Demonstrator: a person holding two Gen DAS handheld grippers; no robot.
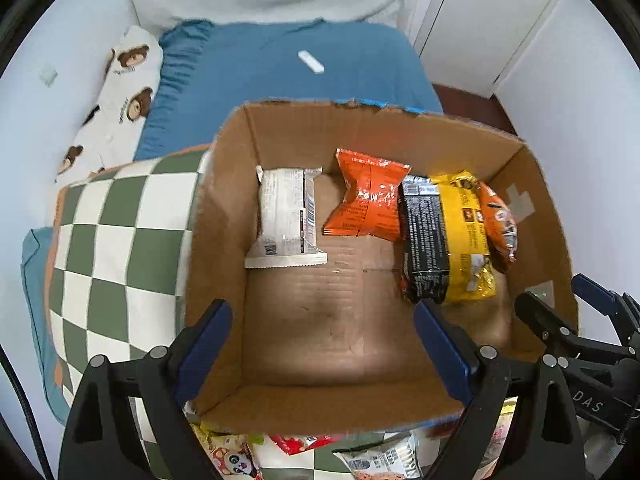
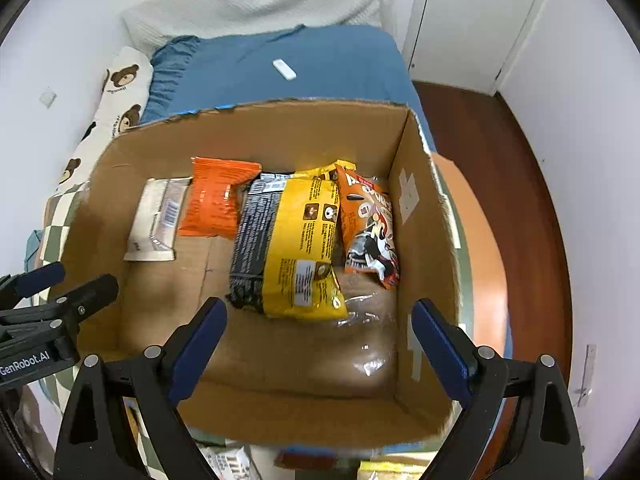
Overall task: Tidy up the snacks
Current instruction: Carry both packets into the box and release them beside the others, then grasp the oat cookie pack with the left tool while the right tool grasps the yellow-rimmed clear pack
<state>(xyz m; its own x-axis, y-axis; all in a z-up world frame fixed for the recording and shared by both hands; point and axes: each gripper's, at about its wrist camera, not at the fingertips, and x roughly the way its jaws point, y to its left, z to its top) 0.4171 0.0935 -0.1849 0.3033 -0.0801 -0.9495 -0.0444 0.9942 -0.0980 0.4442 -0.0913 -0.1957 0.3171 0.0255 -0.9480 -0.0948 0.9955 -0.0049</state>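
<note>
An open cardboard box (image 1: pixel 224 208) (image 2: pixel 416 240) stands on the bed. Inside lie a white packet (image 1: pixel 286 220) (image 2: pixel 156 220), an orange packet (image 1: pixel 366 200) (image 2: pixel 214 204), a black-and-yellow bag (image 1: pixel 448 240) (image 2: pixel 296 244) and an orange cartoon bag (image 1: pixel 500 220) (image 2: pixel 370 228). A clear-wrapped brown item (image 2: pixel 368 332) lies in the near right corner. My left gripper (image 1: pixel 324 344) is open and empty above the box's near side. My right gripper (image 2: pixel 320 344) is open and empty above the near right part. More snack packets (image 1: pixel 380 460) lie in front of the box.
The box sits partly on a green-and-white checked cushion (image 1: pixel 116 232) on a blue bedsheet (image 1: pixel 288 76). A small white object (image 1: pixel 311 61) lies on the sheet. A bear-print pillow (image 1: pixel 124 92) is by the wall. Dark wood floor (image 2: pixel 500 168) and a white door (image 2: pixel 472 12) are on the right.
</note>
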